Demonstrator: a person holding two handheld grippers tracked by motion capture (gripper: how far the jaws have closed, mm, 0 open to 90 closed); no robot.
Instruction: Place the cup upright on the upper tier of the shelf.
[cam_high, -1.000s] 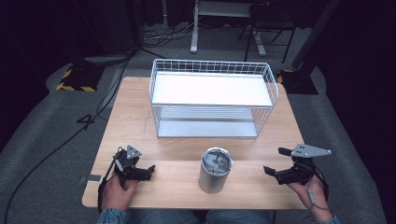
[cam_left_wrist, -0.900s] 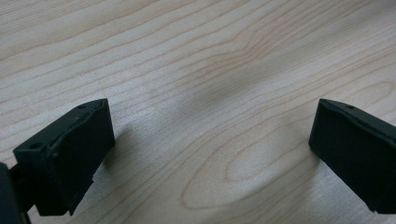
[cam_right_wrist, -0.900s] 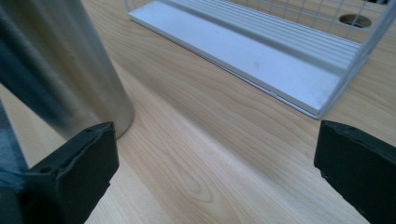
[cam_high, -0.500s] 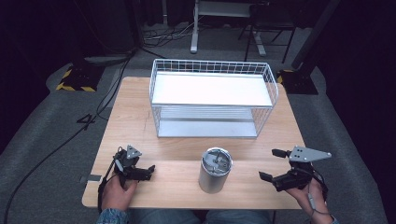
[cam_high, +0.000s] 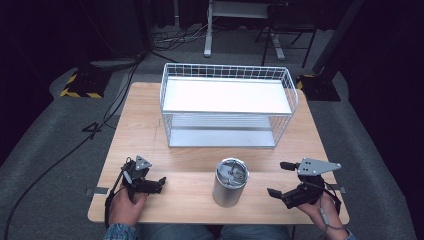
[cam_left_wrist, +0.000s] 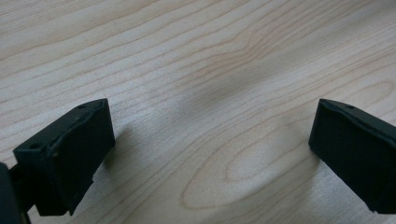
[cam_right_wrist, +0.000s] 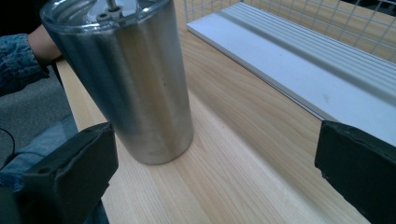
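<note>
steel tumbler (cam_high: 229, 183) upright on the table (cam_high: 145, 125) — long axis vertical, lid up — right claw (cam_high: 280, 179) wide apart beside it

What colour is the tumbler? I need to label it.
Silver brushed steel tumbler, clear lid; the right gripper view shows it best.

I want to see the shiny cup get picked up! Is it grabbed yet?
Not yet. The steel tumbler stands upright on the table, lid on, in front of the wire rack. The right gripper is open and points at it from beside, not touching. The left gripper rests open over bare wood. Closing in, gripping and lifting are probably all left.
</note>
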